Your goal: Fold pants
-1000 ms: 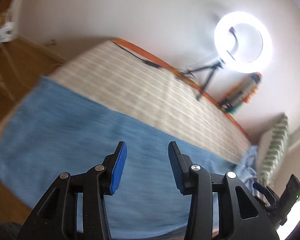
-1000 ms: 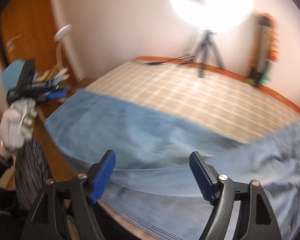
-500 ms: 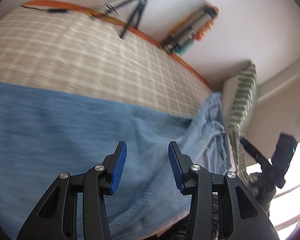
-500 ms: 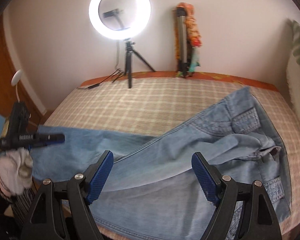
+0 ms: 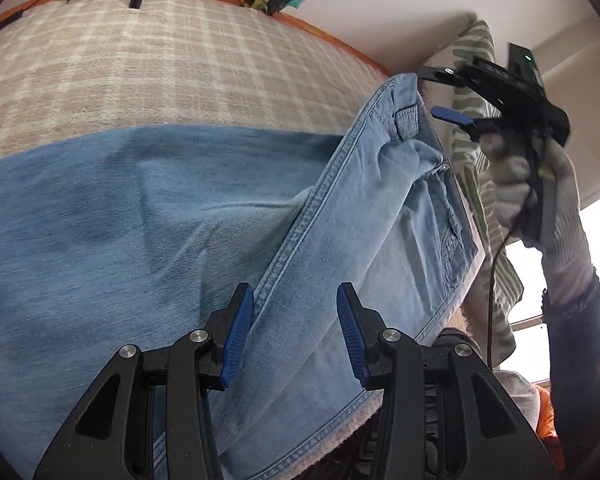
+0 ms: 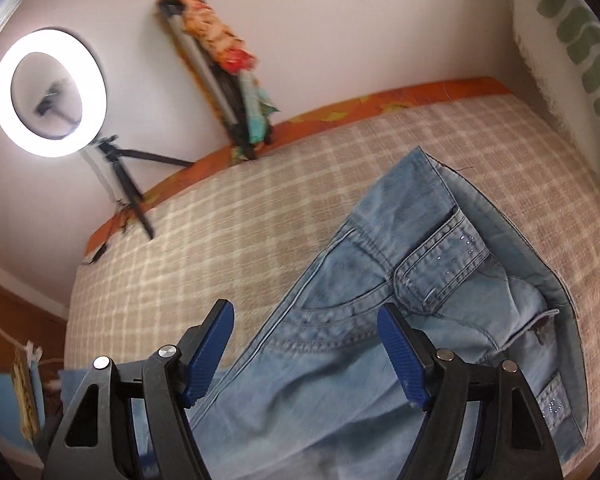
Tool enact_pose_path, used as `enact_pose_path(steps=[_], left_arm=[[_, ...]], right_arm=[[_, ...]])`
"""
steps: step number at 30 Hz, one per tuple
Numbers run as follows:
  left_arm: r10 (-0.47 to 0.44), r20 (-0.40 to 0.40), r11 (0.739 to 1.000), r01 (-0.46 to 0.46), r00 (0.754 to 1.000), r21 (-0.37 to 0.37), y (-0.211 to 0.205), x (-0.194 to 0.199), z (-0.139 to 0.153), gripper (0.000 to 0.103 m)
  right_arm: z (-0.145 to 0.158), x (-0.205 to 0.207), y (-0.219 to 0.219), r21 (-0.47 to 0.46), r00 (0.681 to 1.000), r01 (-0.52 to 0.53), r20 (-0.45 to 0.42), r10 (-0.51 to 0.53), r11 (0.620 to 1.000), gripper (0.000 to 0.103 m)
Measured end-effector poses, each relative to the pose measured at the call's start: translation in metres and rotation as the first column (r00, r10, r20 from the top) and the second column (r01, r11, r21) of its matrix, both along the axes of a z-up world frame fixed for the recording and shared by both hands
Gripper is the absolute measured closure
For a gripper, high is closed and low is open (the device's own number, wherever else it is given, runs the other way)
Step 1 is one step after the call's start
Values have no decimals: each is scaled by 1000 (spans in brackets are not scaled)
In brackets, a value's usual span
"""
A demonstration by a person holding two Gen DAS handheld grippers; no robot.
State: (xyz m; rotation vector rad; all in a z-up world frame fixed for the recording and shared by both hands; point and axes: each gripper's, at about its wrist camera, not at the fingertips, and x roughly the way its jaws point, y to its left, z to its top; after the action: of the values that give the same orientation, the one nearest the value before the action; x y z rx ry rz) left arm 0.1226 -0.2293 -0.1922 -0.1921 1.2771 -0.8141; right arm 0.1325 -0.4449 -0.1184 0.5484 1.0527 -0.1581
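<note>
I see one bed (image 6: pixel 260 216) with a beige checked cover; it fills most of both views, and an orange strip runs along its far edge against the white wall. One pair of pants (image 5: pixel 204 216), light blue denim, lies on the bed along its near edge, the legs stretching to the left and the waist at the right end. Beyond the pants the checked cover is bare up to the far edge, so there is open room on that side. On the near side the denim reaches almost to the bed's edge.

The waistband (image 6: pixel 512 236) is flopped open, with a studded pocket flap and a curved front pocket seam showing, and one leg lies over the other with a stitched side seam running diagonally.

One ring light (image 6: pixel 50 92) on a tripod stands at the far edge, lit, and a bundle wrapped in patterned cloth leans on the wall near it.

My left gripper (image 5: pixel 296 336) hangs over the side seam, jaws partly apart, nothing pinched. My right gripper (image 6: pixel 306 360), carried in a gloved hand (image 5: pixel 536 192), hangs over the front pocket; its jaws stand wide, have just been closing a little, and hold nothing.
</note>
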Motion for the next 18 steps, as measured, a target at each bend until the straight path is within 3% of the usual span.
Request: enact_pose_path(steps=[7, 11, 14, 16, 18], left_arm=[[-29, 26, 1000, 29, 999, 0, -10, 0, -6, 61], [-31, 25, 999, 32, 999, -8, -12, 2, -6, 61], [-37, 31, 999, 37, 999, -4, -12, 2, -4, 61], [-48, 42, 999, 48, 998, 22, -12, 2, -2, 61], [-73, 63, 997, 70, 995, 44, -14, 1, 2, 61]], right_arm=[[-29, 43, -8, -40, 990, 99, -102, -102, 994, 27], [-38, 64, -2, -150, 980, 105, -150, -128, 983, 27], [-49, 71, -2, -238, 964, 133, -194, -182, 962, 34], [-57, 71, -6, -258, 952, 155, -220, -214, 954, 53], [-61, 66, -11, -231, 950, 165, -225, -218, 959, 61]])
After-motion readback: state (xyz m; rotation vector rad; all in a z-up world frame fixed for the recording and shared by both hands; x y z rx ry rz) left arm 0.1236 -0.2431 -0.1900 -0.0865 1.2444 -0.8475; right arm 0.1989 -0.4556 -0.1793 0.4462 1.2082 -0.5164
